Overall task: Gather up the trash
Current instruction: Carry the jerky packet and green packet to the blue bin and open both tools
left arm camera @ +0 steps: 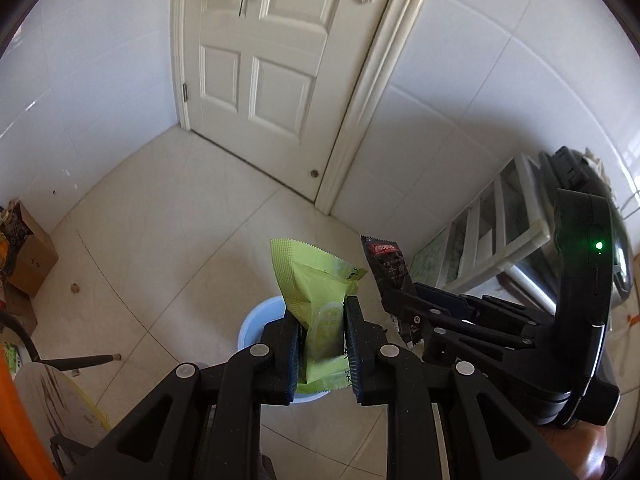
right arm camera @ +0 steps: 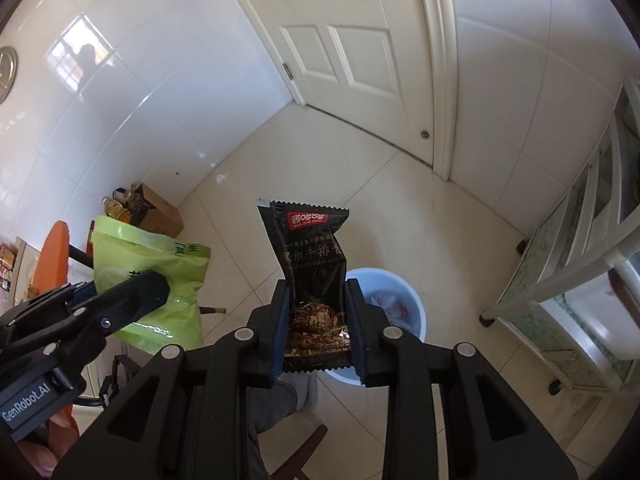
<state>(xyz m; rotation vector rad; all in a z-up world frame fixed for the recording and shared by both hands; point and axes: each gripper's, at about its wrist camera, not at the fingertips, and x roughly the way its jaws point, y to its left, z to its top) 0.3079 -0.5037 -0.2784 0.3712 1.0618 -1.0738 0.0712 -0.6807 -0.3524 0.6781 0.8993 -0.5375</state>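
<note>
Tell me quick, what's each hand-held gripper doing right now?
Left hand-held gripper: closed on the green packet.
Right hand-held gripper: closed on the black packet.

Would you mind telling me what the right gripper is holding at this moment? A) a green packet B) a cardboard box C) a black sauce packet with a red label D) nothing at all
C: in the right wrist view, the right gripper is shut on the black sauce packet with its red label, above the white bin; the green packet is in the left gripper.
</note>
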